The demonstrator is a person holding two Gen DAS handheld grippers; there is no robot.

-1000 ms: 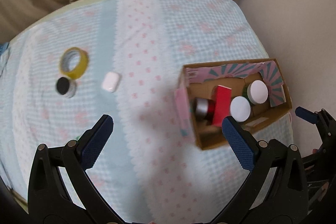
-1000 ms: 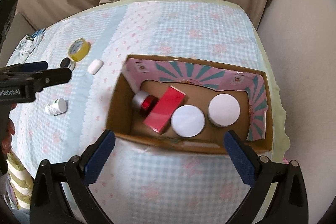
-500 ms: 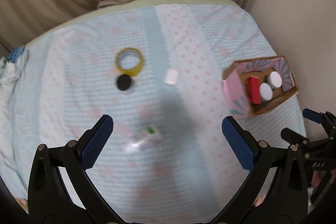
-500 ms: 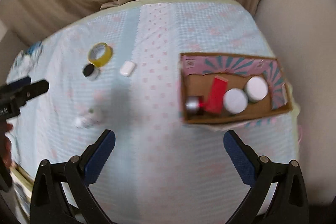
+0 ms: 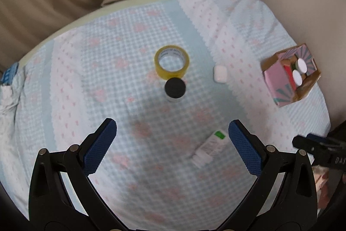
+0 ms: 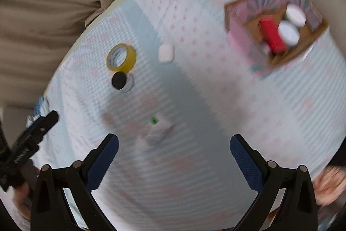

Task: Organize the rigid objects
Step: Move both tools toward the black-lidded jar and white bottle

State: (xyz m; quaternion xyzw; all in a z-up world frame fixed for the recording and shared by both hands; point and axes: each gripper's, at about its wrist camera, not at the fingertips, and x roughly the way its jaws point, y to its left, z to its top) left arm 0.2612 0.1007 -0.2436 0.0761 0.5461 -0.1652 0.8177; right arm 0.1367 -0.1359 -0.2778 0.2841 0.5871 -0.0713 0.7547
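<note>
A: Both hand-held grippers hang above the bed (image 5: 112, 40) — the left hand-held gripper (image 5: 172, 140) has its blue pads spread wide with nothing between them.

B: Same for the right hand-held gripper (image 6: 174, 153), jaws apart and empty. Its view is smeared with blur.

A: On the checked bedspread, the yellow tape roll (image 5: 172, 62) lies flat, and the black-lidded jar (image 5: 175, 88) stands touching its near edge.

B: A small white case (image 5: 220, 73) sits to the right of the tape, apart from it.

A: A white bottle with a green label (image 5: 210, 147) lies on its side just beside the left hand-held gripper's right pad.

B: At the bed's far right edge sits the cardboard box (image 5: 277, 76) — two white-lidded jars (image 5: 297, 77) and a red box (image 6: 272, 35) inside.
</note>
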